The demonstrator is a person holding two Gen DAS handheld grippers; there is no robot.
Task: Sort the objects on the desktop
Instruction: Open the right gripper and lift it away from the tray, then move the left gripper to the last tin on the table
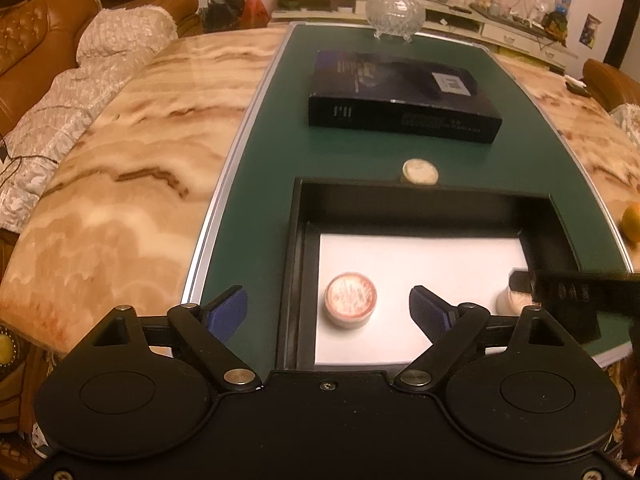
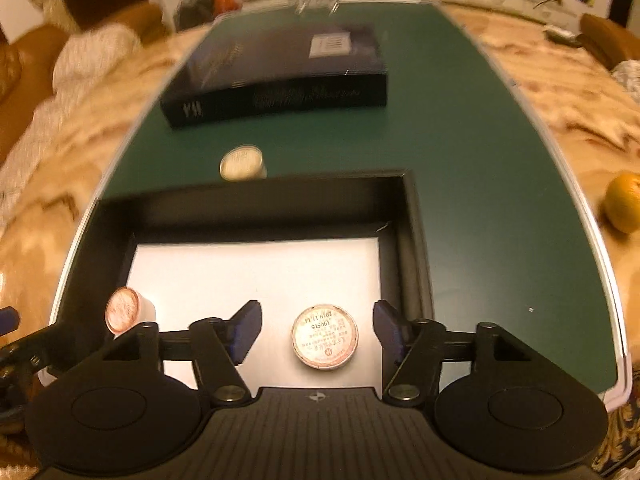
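A black open box [image 1: 420, 194] with a white floor sits on the green mat [image 1: 272, 152]. In the left wrist view a round pink-lidded tub [image 1: 351, 299] stands on that floor, and my left gripper [image 1: 328, 314] hangs open above it, pads clear of it. A second tub [image 1: 508, 300] is half hidden behind the right gripper's black finger [image 1: 560, 292]. In the right wrist view that tub [image 2: 324, 337] stands upright on the box floor [image 2: 256, 276] between my open right gripper's [image 2: 318, 332] blue pads, touching neither. The pink-lidded tub [image 2: 124, 312] is at the box's left. A third tub [image 2: 242, 164] stands outside, behind the box's far wall.
A thick dark book [image 1: 400, 96] lies on the mat beyond the box, with a glass lidded jar [image 1: 395, 10] behind it. An orange fruit [image 2: 624, 202] rests on the marble table [image 1: 140, 160] right of the mat. A sofa with a quilted throw [image 1: 80, 92] flanks the left.
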